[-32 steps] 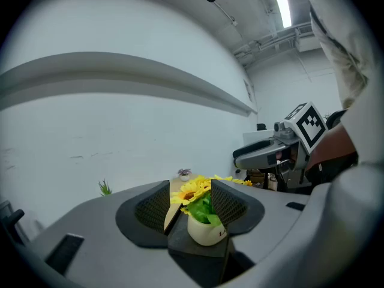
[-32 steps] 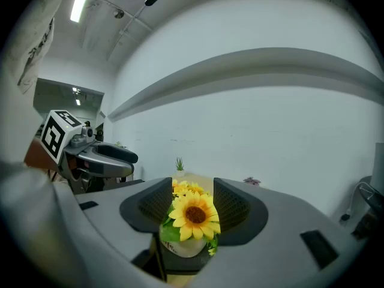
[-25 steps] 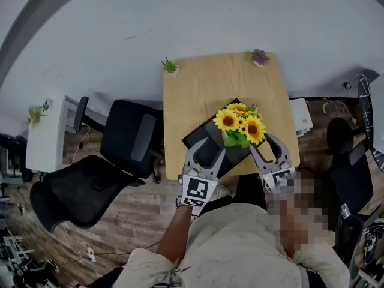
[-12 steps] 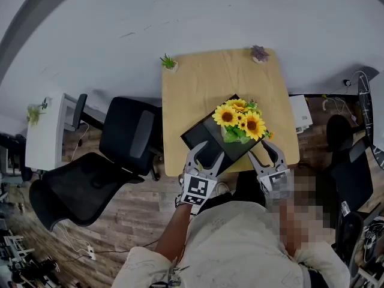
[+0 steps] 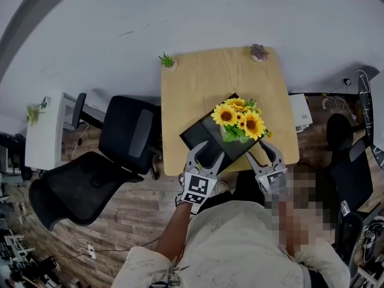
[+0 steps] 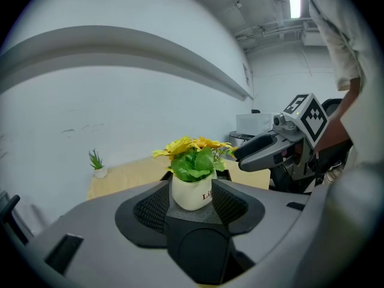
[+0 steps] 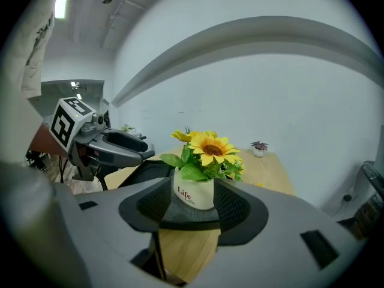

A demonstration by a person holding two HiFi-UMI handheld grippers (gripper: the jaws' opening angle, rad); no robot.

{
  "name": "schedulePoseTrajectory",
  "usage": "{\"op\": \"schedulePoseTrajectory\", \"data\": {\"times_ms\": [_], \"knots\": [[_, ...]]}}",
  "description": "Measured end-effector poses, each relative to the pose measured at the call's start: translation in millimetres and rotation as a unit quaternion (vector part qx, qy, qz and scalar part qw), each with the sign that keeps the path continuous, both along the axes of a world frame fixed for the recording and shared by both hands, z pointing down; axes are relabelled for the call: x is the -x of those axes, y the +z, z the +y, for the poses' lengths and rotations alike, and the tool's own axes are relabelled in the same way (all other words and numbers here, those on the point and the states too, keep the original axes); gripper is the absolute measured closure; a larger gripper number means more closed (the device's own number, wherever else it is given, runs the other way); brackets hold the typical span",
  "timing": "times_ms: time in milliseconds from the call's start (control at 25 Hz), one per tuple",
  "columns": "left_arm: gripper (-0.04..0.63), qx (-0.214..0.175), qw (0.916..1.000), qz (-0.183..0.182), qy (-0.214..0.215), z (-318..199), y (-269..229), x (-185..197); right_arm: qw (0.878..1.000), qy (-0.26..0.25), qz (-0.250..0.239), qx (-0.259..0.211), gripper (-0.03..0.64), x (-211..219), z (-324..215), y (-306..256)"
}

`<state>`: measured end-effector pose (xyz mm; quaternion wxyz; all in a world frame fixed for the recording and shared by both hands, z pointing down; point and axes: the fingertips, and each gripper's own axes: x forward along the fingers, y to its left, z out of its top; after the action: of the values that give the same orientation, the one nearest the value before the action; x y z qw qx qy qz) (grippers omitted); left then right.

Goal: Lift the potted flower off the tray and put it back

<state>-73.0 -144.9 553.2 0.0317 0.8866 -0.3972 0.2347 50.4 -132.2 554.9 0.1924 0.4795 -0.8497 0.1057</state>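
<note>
- My left gripper (image 5: 210,153) stands wide, with nothing between its pads. My right gripper (image 5: 264,153) is just as wide and just as empty.
- The potted flower (image 5: 239,120) stands upright on the black tray (image 5: 201,135). It is ahead of both grippers, where their lines of aim meet, and neither touches it.
- I cannot tell whether the lift is already behind me. For a lift from here, I should ease both grippers forward evenly, so that neither nudges the pot across the tray.
- The pads belong on the white pot (image 7: 195,195), below the leaves (image 6: 193,164), so that no petals get crushed.
- I close gently, raise it straight, keep it upright and set it down inside the tray's rim, clear of the near edge of the table (image 5: 204,77).
</note>
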Motion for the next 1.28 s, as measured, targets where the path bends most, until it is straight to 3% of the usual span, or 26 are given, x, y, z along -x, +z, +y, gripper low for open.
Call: {"op": "schedulePoseTrajectory", "data": {"times_ms": [1280], "knots": [[0.363, 0.070, 0.9969, -0.028, 0.023, -37, 49, -19, 0.998, -0.038, 0.008, 0.040, 0.365, 3, -41, 33]]}}
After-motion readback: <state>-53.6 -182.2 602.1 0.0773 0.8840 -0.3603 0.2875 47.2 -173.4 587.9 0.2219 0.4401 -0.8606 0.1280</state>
